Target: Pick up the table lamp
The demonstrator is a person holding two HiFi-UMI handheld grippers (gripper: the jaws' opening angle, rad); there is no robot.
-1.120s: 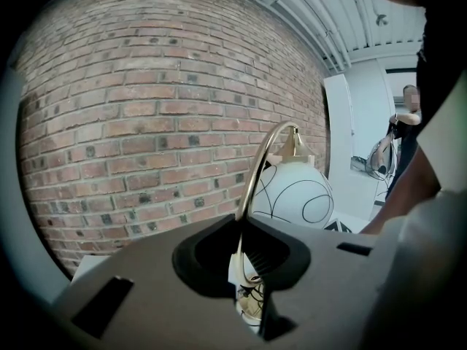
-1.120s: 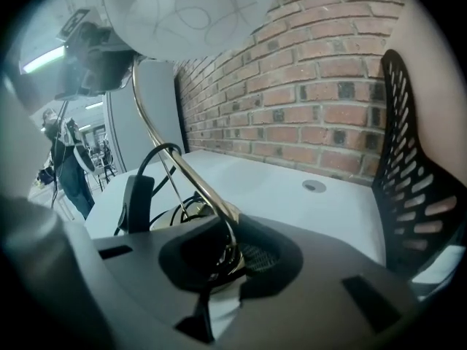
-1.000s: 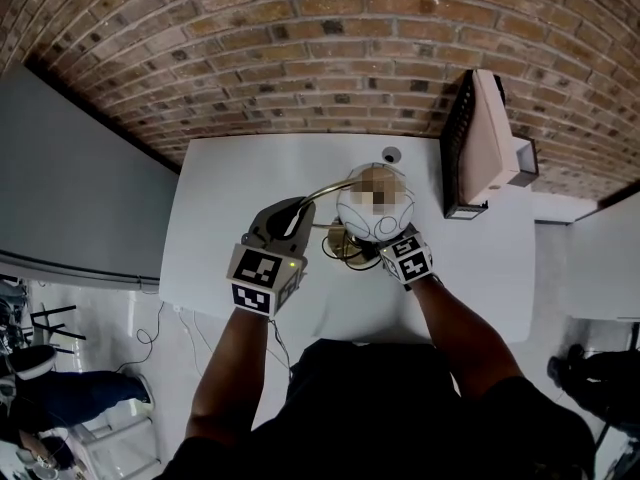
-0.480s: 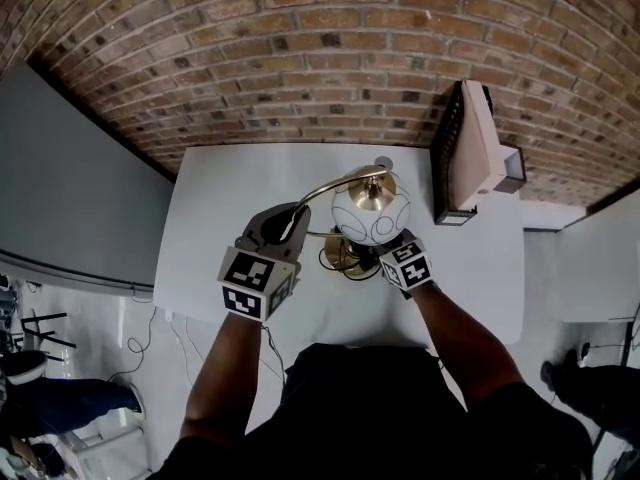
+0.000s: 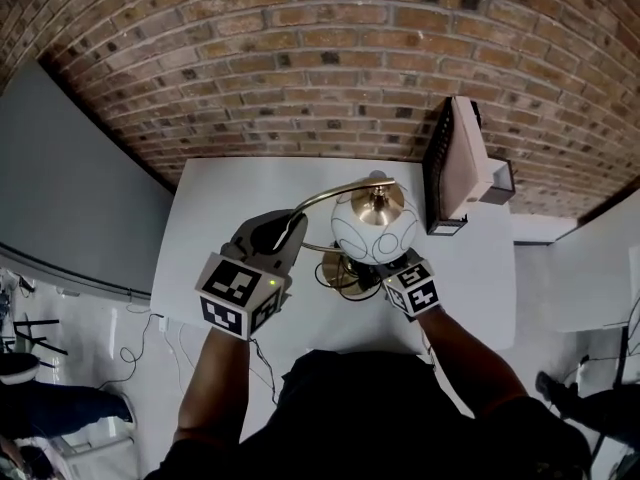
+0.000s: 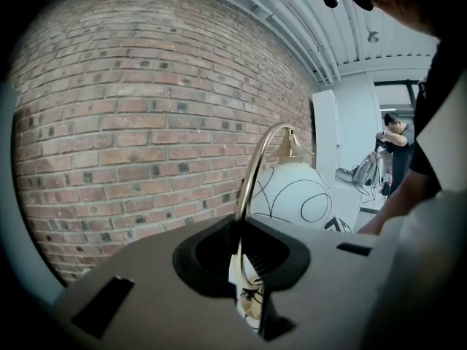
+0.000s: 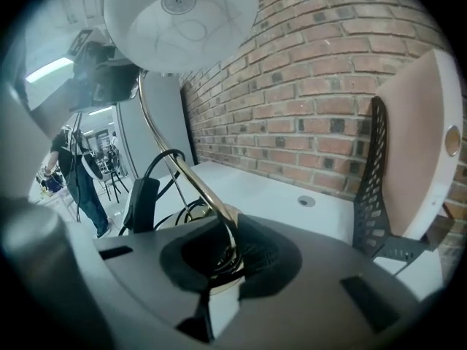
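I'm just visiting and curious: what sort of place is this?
Probably an office or lab workspace: bare brick wall, white table against it, loose cables on the floor by a grey partition.

Even bright indoor light gleams on the table lamp (image 5: pixel 366 234); fisheye bends the brick wall (image 5: pixel 300 48), gripper views' corners dark.

Head view: the table lamp (image 5: pixel 372 226) is shading most of its own brass base (image 5: pixel 338 272) and is covering the tips of the right gripper (image 5: pixel 386 266). Right gripper view: the top edge is cropping the shade (image 7: pixel 181 20) — the black cable (image 7: pixel 157 160) is disappearing behind the gripper body.
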